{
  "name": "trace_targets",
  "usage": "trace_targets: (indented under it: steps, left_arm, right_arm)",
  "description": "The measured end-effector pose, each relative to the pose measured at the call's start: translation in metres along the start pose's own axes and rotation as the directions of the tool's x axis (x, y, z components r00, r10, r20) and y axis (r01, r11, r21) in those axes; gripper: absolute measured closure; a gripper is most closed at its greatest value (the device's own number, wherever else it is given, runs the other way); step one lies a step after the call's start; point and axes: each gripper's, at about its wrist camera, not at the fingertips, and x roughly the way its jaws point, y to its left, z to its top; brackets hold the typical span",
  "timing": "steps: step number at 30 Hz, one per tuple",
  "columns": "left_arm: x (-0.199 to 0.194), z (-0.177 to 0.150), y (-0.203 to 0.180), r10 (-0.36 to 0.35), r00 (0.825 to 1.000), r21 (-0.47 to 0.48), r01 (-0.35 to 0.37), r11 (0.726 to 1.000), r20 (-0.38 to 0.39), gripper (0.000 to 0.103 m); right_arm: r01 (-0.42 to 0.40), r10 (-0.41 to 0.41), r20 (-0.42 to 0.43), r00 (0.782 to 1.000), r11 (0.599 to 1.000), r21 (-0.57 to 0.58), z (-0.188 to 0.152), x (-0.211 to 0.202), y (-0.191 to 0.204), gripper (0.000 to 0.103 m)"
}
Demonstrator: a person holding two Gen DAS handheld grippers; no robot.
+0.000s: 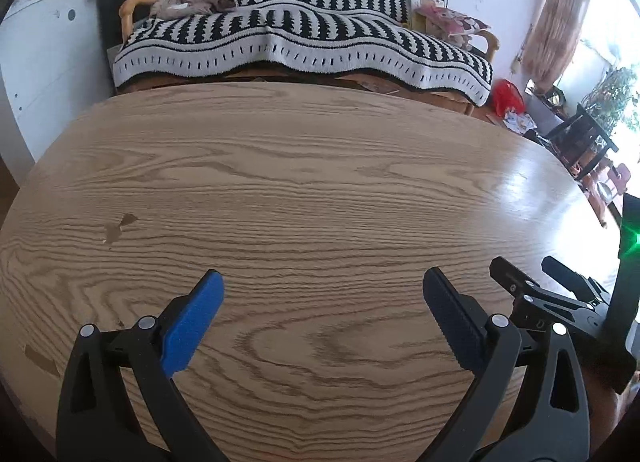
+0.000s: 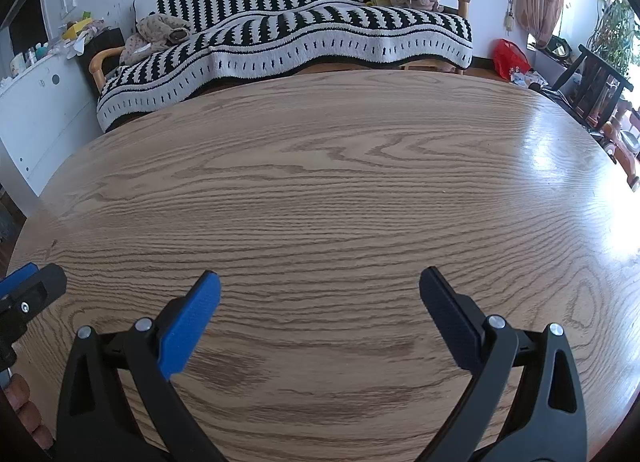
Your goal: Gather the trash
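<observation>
- Left wrist view: left gripper hangs over the wooden table, jaws spread wide, nothing between them.
- Right gripper – jaws equally wide, gripping nothing; its neighbour is cut off at the frame edge.
- Trash: none discernible on the tabletop – a red bag sits beyond the striped sofa, contents indistinct.

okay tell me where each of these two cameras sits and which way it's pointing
Left wrist: on the left gripper, low over the wooden table, facing the striped sofa; its open fingers and the right gripper show.
Right wrist: on the right gripper, facing likewise; the left gripper shows.
Shared: table, sofa, red bag.
</observation>
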Motion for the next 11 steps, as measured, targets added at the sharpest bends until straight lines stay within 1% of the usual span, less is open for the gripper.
trace_targets:
  steps: [4,8,11]
  left_arm:
    - [0.006,0.002,-0.001,0.048,0.999,0.01,-0.048,0.999,-0.009,0.006]
    - [0.007,0.004,0.002,0.061,0.998,0.011,-0.061,0.998,-0.007,0.006]
    - [0.012,0.004,0.0,0.095,0.995,0.05,-0.095,0.994,-0.007,0.006]
  right_arm:
    - [0.004,-0.004,-0.002,1.0,1.0,0.0,0.0,0.001,-0.001,0.007]
    - [0.008,-0.008,-0.005,1.0,1.0,-0.004,0.001,0.001,-0.001,0.007]
    - [0.01,-0.01,-0.007,1.0,1.0,-0.004,0.001,0.002,-0.001,0.007]
